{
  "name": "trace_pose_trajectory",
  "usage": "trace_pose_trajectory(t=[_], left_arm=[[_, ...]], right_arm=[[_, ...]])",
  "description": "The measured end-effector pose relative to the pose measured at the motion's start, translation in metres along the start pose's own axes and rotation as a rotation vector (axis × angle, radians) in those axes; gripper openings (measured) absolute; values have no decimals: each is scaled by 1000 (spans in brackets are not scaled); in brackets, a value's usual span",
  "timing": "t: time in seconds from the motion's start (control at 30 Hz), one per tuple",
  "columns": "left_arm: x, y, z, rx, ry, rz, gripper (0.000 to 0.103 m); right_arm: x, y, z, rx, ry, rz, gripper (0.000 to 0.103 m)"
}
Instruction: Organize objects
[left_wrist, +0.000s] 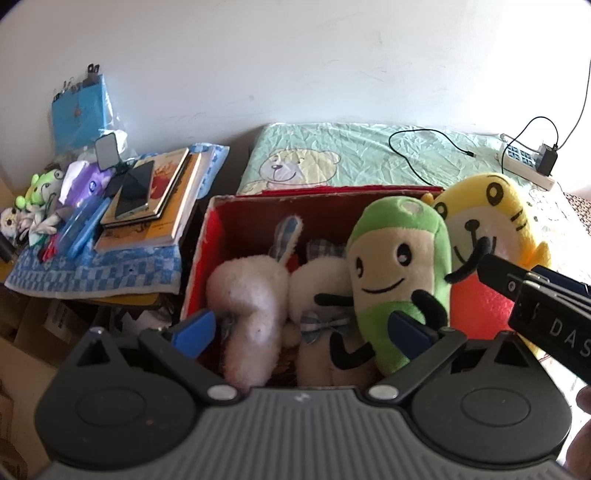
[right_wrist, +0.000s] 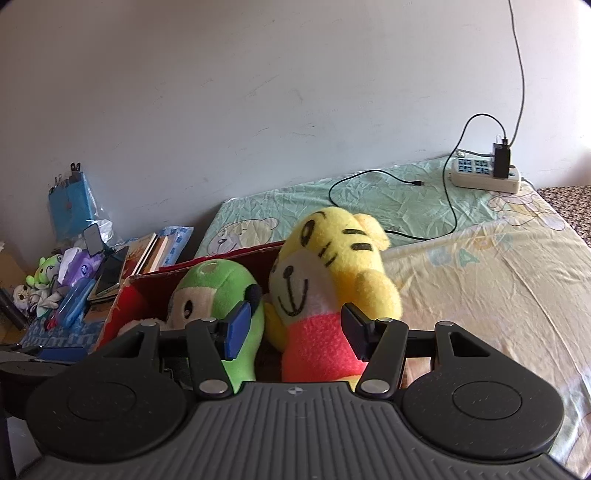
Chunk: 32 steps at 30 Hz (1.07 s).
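A red box (left_wrist: 207, 236) stands on the bed's near edge with plush toys in it. Two white bunny plushes (left_wrist: 251, 295) lie in its middle, and a green smiling plush (left_wrist: 395, 258) stands upright to their right. At the box's right end stands a yellow tiger plush (left_wrist: 487, 210) with a pink body. My left gripper (left_wrist: 303, 330) hangs open over the bunnies, holding nothing. In the right wrist view my right gripper (right_wrist: 295, 330) straddles the yellow tiger plush (right_wrist: 332, 251) with its jaws partly apart; a gap shows on the left side, next to the green plush (right_wrist: 218, 284).
Left of the box, a low table with a blue checkered towel (left_wrist: 110, 273) carries books (left_wrist: 159, 206), a phone (left_wrist: 135, 192) and small toys (left_wrist: 40, 188). A power strip (right_wrist: 484, 173) and a black cable (right_wrist: 369, 177) lie on the bed sheet (right_wrist: 498, 277).
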<state>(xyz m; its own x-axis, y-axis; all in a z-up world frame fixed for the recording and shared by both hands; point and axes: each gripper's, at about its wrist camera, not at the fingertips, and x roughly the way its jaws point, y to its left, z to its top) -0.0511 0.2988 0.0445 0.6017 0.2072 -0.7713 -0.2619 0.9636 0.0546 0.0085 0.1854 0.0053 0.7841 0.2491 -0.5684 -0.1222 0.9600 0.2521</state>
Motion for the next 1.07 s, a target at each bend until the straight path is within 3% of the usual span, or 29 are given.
trace_pose_trajectory(t=[0.3, 1.07], left_arm=[[4, 10, -1, -24, 15, -1, 100], [11, 2, -3, 18, 12, -22, 99]], right_arm=[[5, 6, -1, -10, 13, 23, 58], [-1, 1, -8, 30, 6, -46, 58]])
